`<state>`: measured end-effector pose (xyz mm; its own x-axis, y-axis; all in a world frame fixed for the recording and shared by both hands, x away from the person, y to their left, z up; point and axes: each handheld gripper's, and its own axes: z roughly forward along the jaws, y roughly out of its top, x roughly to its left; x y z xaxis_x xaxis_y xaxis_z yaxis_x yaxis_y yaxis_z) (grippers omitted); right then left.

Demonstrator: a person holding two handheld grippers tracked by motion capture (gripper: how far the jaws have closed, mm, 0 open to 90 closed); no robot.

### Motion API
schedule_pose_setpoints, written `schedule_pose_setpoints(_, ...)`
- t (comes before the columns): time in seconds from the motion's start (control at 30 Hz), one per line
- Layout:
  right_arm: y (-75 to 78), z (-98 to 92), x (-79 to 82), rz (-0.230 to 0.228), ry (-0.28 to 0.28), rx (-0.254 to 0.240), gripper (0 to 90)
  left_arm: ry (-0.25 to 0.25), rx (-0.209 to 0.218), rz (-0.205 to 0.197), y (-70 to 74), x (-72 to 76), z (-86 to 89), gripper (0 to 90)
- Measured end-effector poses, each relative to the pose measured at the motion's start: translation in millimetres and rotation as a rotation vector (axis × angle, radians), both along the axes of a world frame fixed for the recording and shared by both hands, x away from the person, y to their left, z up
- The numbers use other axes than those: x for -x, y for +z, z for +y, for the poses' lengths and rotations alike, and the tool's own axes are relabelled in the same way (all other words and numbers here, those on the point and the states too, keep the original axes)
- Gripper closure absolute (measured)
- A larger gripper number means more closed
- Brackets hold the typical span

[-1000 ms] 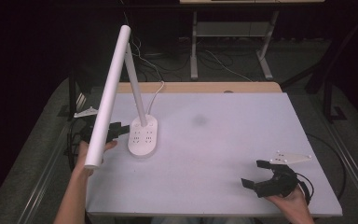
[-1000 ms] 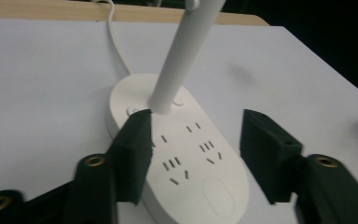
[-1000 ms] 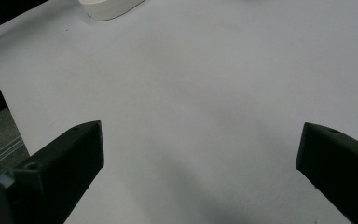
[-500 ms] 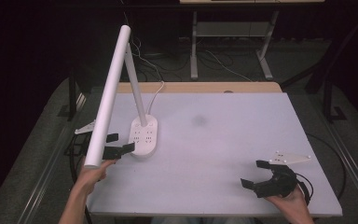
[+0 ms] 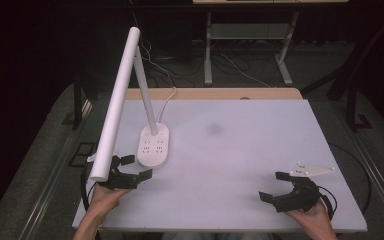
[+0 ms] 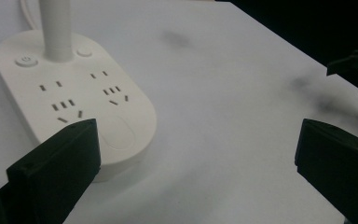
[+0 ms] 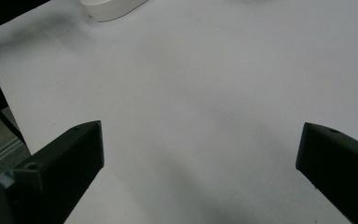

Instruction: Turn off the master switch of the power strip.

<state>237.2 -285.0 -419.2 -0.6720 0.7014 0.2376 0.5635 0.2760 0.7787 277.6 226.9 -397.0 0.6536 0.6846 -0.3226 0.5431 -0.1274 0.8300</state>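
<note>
Left gripper (image 5: 135,167) withdrawn, lamp (image 5: 152,145) base lengthwise (upright)

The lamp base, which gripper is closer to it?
Left. The left gripper sits just beside the lamp base, jaws open; the right gripper rests far across the table.

A white-topped table (image 5: 240,165) with a wooden far edge carries 1 white desk lamp (image 5: 154,145), its socket base standing near the left side.
</note>
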Motion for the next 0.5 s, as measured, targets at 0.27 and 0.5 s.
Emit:
schedule_pose_setpoints(0.27, 0.3, -0.5, 0.6, 0.0, -0.003, 0.0, 0.1, -0.044, -0.017, -0.003, -8.2, 15.5, -16.5, 0.0)
schedule_pose_setpoints(0.5, 0.3, -1.4, 1.4, -0.003, -0.002, -0.003, 0.1, -0.079, -0.026, -0.008, -17.8, 24.3, -29.7, 0.0)
